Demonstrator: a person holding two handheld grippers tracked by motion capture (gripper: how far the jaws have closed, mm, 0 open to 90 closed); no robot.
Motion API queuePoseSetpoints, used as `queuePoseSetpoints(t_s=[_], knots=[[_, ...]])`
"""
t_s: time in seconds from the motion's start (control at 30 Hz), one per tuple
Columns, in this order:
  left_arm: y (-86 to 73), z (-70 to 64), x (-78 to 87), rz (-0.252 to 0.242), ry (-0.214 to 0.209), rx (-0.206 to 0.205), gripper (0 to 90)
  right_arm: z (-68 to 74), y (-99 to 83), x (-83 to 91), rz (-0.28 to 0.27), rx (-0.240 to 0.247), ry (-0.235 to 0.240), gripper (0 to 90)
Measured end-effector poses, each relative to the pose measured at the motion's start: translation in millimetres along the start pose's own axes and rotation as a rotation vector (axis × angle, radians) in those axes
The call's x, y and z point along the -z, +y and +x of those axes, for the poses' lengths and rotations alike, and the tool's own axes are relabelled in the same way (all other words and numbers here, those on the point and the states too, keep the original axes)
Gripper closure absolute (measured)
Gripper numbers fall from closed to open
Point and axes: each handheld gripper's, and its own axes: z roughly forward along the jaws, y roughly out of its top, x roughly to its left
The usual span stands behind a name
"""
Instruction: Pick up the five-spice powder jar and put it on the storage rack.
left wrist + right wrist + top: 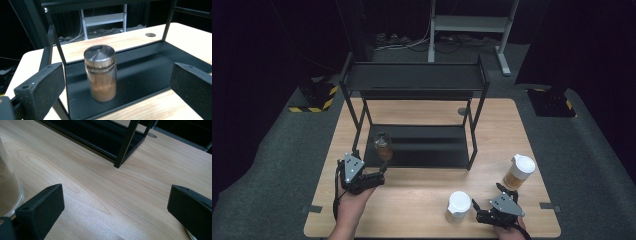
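The jaws of the left gripper (113,82) are spread wide and hold nothing; in the left gripper view they stand one on each side of a jar with a metal lid (100,72), which is a little farther off and is not touched by them. The jar is upright on the lower shelf of the black rack (150,72), near the shelf's left front corner, and it has brown content inside. In the high view the left gripper (383,172) rests over the table (422,187) just in front of that corner, and the jar (383,146) is just beyond its tips.

The jaws of the right gripper (113,205) are also released, with only the bare wood of the table (100,187) between them. In the high view the right gripper (477,206) is at the near right part of the table, pointing to the left. A cup with a white lid (458,206) stands just beside its tips, on the left. A second white-lidded cup (519,171), with light brown content, stands farther to the right, near the table's right edge. In the right gripper view one leg of the rack (126,143) stands on the table beyond the jaws.
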Motion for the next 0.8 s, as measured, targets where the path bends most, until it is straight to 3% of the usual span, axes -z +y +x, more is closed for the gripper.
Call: queuePoseSetpoints(t_s=[0.33,0.8], knots=[[-20.9,-3.0,15.3,0.011,-0.008,0.0,0.4,0.8,0.2,0.1,0.001,0.002,-0.002,0.3],[-53.4,-5.6,22.3,0.101,-0.029,-0.002,0.4,1.3,0.2,0.1,0.002,0.003,-0.004,0.3]])
